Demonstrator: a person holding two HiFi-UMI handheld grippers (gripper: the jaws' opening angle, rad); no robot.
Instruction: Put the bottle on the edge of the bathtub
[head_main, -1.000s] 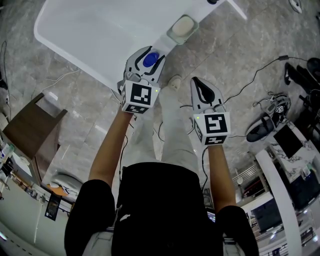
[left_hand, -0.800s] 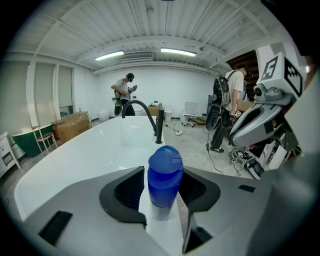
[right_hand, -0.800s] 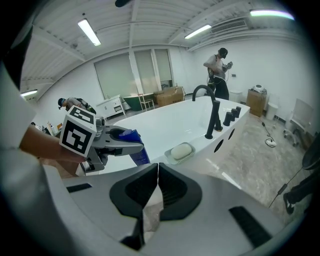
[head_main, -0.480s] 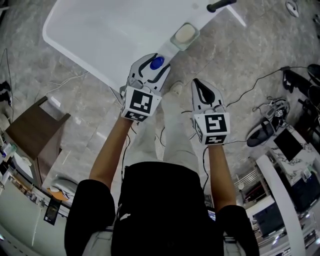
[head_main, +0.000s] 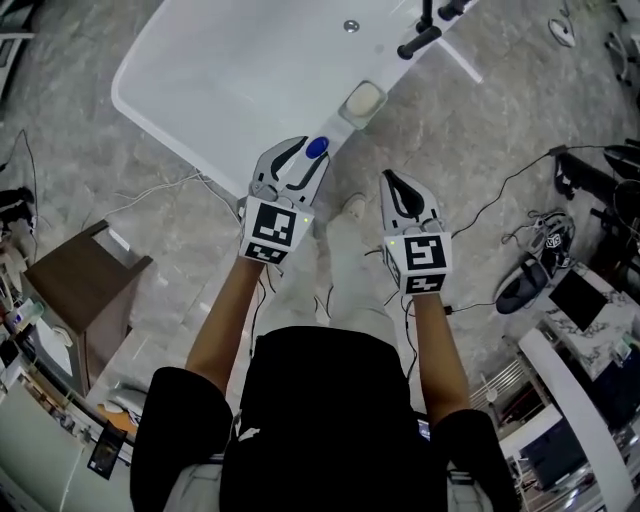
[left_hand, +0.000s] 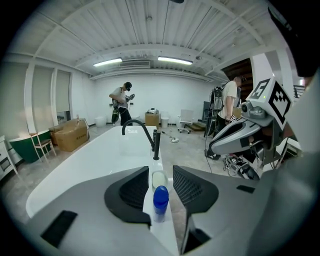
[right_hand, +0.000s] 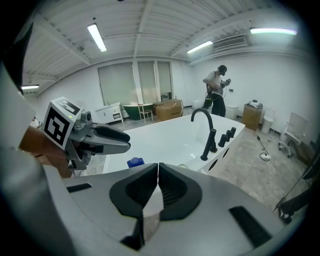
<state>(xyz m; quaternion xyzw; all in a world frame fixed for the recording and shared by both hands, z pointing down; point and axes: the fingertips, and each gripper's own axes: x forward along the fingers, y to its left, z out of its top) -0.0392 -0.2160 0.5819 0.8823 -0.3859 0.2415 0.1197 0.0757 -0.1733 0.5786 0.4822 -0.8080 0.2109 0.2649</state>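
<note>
Far left, a brown wooden cabinet (head_main: 85, 290) stands on the marble floor (head_main: 190, 260), well apart from the action. Next across, the white bathtub (head_main: 230, 70) fills the upper part of the head view.

The left hand-held gripper (left_hand: 161, 171) hangs over the tub's near edge. Its jaws are spread and have just been closing a little, with nothing pinched between them. The bottle (left_hand: 160, 199), the one with the blue cap, shows through the gap in the left gripper view. It stands upright on the flat rim of the bathtub, and neither pad touches it.

Further along that rim sits a pale soap dish (head_main: 362, 100), and past it rises the black faucet (head_main: 418, 42).

Moving right, the right hand-held gripper (right_hand: 158, 167) is over the floor beside the tub. Its jaws are pressed together with nothing in them. From its own view the bottle's blue cap peeks up just beyond the left jaw.

Far right, dark shoes (head_main: 520, 280) and black cables lie on the floor.
</note>
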